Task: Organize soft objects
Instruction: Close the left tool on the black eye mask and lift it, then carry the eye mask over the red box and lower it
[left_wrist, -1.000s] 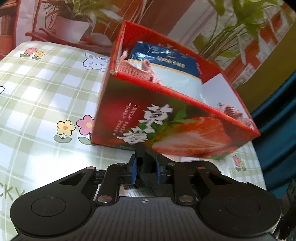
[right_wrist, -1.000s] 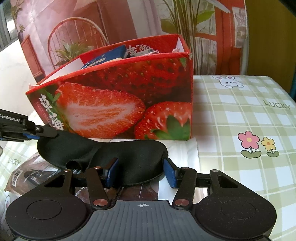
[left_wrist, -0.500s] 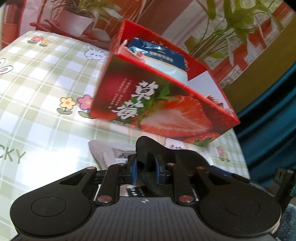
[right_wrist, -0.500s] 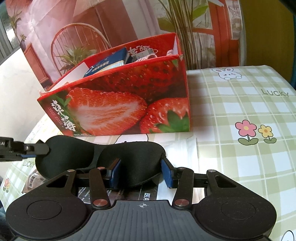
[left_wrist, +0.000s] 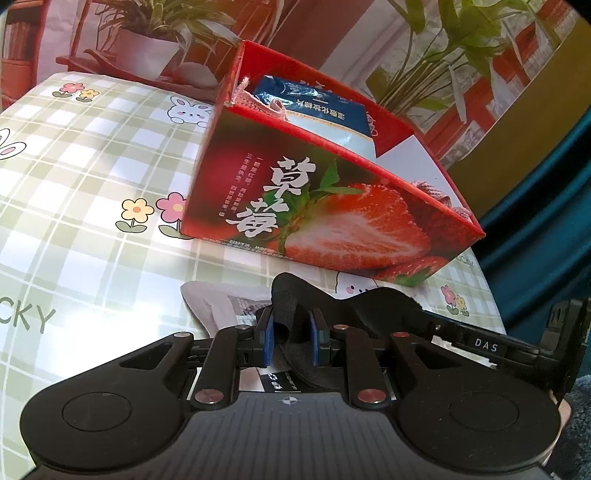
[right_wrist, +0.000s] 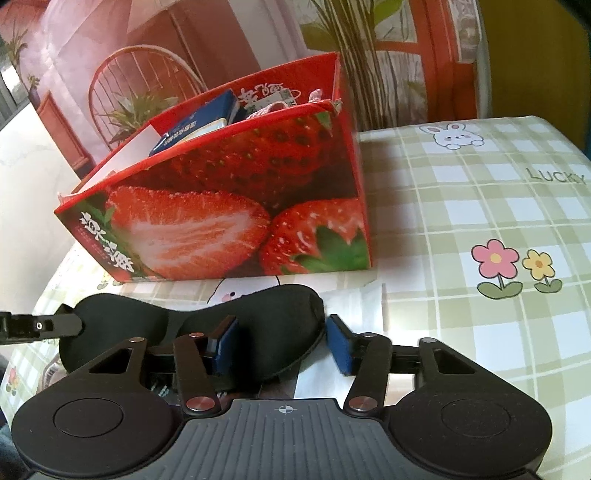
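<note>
Centrally, a soft black fabric sleep mask (right_wrist: 207, 328) lies just in front of the red strawberry-printed cardboard box (right_wrist: 236, 206). The left gripper (left_wrist: 291, 339) pinches one end tightly; the right gripper (right_wrist: 281, 345) straddles the other end, apparently without pressing. Lifting both ends evenly should clear the box's near wall. Inside sit a blue packet (left_wrist: 317, 107) and pink knitwear (left_wrist: 255, 101).

printed backdrop (right_wrist: 221, 44) of plants behind a checked tablecloth (right_wrist: 480, 206).
</note>
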